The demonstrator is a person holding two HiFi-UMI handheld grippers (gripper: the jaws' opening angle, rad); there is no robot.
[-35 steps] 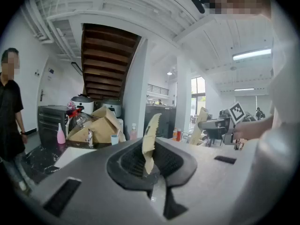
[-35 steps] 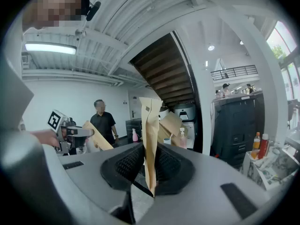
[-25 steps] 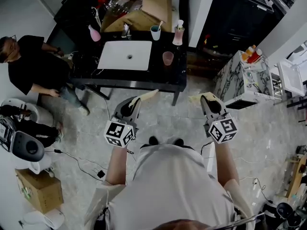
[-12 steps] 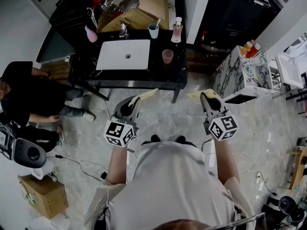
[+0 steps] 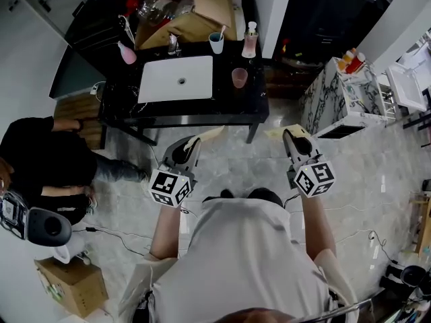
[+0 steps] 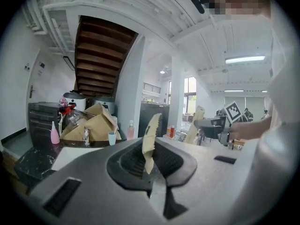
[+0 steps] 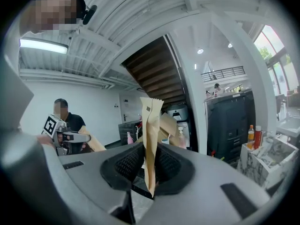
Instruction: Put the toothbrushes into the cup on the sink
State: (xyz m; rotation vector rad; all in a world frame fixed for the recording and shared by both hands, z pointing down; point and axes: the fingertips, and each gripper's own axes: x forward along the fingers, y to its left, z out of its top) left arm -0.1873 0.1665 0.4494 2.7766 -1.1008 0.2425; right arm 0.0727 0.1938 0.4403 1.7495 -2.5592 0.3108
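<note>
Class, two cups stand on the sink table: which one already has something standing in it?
The pale blue cup behind the basin: a handle sticks out of it. The pink cup, at the basin's right, looks empty.

Bystander [image 5: 40, 160] has stepped back from the sink [image 5: 161, 79]

Setting: open indoor hall, office or test space, with a mock washroom corner. Evidence: free-standing black surface [image 5: 232, 103] carrying a white sink [image 5: 176, 78] on polished stone floor [image 5: 377, 173]; cardboard boxes [image 5: 202, 12]; staircase underside [image 6: 101, 55]; strip light [image 6: 244, 59].
</note>
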